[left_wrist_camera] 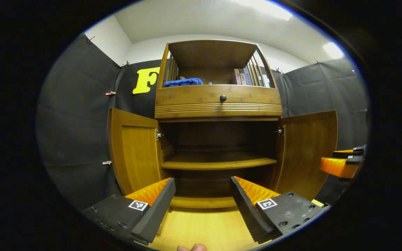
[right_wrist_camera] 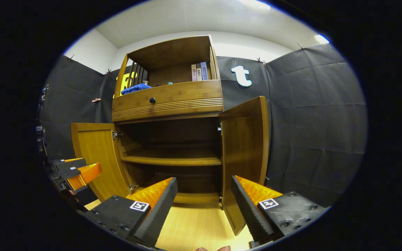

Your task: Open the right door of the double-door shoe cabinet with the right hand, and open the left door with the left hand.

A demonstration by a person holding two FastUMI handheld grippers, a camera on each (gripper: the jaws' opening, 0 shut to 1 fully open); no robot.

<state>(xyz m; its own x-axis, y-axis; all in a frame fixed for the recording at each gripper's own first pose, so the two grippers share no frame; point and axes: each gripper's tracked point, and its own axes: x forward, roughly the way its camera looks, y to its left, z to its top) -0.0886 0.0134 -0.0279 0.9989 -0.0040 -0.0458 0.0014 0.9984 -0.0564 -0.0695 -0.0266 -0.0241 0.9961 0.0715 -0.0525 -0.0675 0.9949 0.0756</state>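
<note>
Left gripper (left_wrist_camera: pixel 202 202) is seen in the left gripper view with its fingers spread wide; nothing is held between them and nothing is touched. Right gripper (right_wrist_camera: pixel 204 202) is likewise shown in the right gripper view with its fingers spread wide, empty and clear of any surface. Each gripper is also caught at the edge of the other's view — the right gripper (left_wrist_camera: pixel 344 161) at the far right, the left gripper (right_wrist_camera: pixel 77 170) at the far left — and both are partly cut off there, so their spread cannot be judged from that side.

The shoe cabinet (left_wrist_camera: pixel 218 104) is placed ahead of both grippers on a wooden floor (left_wrist_camera: pixel 201 230). Its left door (left_wrist_camera: pixel 134 153) and right door (left_wrist_camera: pixel 307 150) are swung outward, and an inner shelf (left_wrist_camera: pixel 218 162) is exposed. The cabinet's deep interior is in shadow and hard to make out. Above the doors a drawer with a dark knob (left_wrist_camera: pixel 223 98) is seen; on the open top shelf a blue cloth (left_wrist_camera: pixel 183 82) and several books (left_wrist_camera: pixel 243 76) are set. A fingertip (left_wrist_camera: pixel 192 248) is cut off at the lower edge.
</note>
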